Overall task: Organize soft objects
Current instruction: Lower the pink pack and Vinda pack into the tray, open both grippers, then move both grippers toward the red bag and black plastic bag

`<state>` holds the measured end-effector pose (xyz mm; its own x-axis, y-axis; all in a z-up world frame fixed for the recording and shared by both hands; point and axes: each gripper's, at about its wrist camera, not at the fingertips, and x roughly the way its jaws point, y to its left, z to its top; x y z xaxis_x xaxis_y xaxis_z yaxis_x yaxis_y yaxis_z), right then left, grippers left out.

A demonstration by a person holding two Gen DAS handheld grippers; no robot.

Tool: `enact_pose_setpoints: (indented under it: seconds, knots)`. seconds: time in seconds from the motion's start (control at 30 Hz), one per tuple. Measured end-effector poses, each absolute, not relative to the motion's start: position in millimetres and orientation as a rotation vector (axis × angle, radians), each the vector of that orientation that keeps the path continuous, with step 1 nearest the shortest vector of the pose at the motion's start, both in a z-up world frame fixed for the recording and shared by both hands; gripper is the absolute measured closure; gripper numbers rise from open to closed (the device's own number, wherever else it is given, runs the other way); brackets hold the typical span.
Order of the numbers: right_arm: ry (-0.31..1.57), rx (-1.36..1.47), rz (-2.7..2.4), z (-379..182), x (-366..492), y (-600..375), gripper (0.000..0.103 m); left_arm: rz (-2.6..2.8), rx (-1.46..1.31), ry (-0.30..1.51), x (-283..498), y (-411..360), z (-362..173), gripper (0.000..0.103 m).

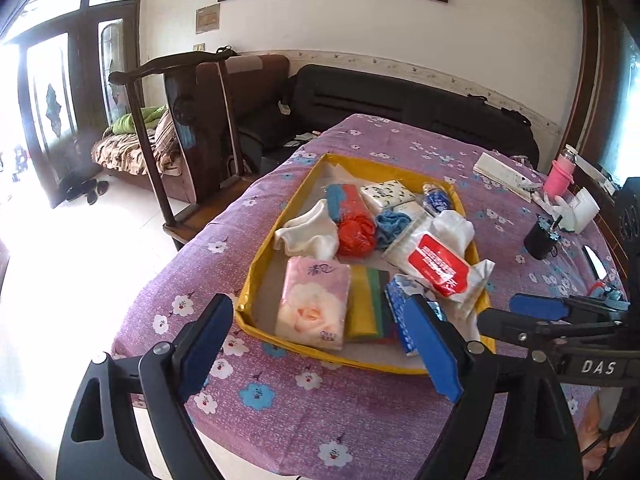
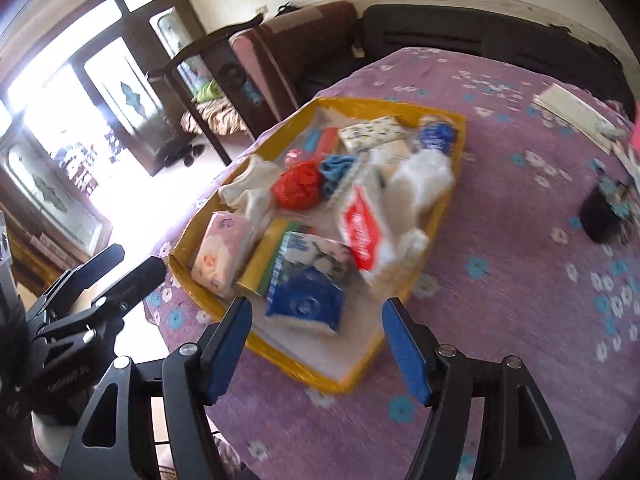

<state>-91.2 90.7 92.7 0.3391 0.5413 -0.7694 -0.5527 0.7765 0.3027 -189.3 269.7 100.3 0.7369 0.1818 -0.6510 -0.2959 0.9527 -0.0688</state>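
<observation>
A yellow tray (image 1: 249, 280) on the purple flowered table holds several soft things: a pink tissue pack (image 1: 314, 304), a red-and-white wipes pack (image 1: 440, 266), a red bag (image 1: 356, 234), white cloths (image 1: 308, 234), a blue cloth (image 1: 394, 222) and a blue tissue pack (image 2: 308, 284). My left gripper (image 1: 320, 344) is open and empty, just short of the tray's near edge. My right gripper (image 2: 316, 344) is open and empty over the tray's near corner (image 2: 332, 384); it also shows at the right of the left wrist view (image 1: 536, 308).
A black cup (image 1: 542, 236), a pink bottle (image 1: 560, 174) and white boxes (image 1: 504, 172) stand at the table's far right. A dark wooden chair (image 1: 192, 120) and a black sofa (image 1: 400, 104) stand beyond the table. The table edge drops to a white floor at left.
</observation>
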Motion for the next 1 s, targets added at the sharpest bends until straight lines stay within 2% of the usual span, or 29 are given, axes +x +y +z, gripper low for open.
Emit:
enact_pose_setpoints:
  seconds: [0.33, 0.7, 1.0]
  knots:
    - [1.008, 0.144, 0.615, 73.7, -107.6, 6.6, 0.028, 0.207, -0.179, 0.708, -200.7, 240.3, 96.4, 0.016]
    - [1.044, 0.279, 0.614, 39.1, -117.6, -19.1, 0.028, 0.091, -0.182, 0.764, -204.2, 196.4, 78.2, 0.016]
    - [0.991, 0.311, 0.509, 45.2, -107.1, -82.2, 0.028, -0.009, -0.106, 0.801, -194.4, 151.3, 67.8, 0.016]
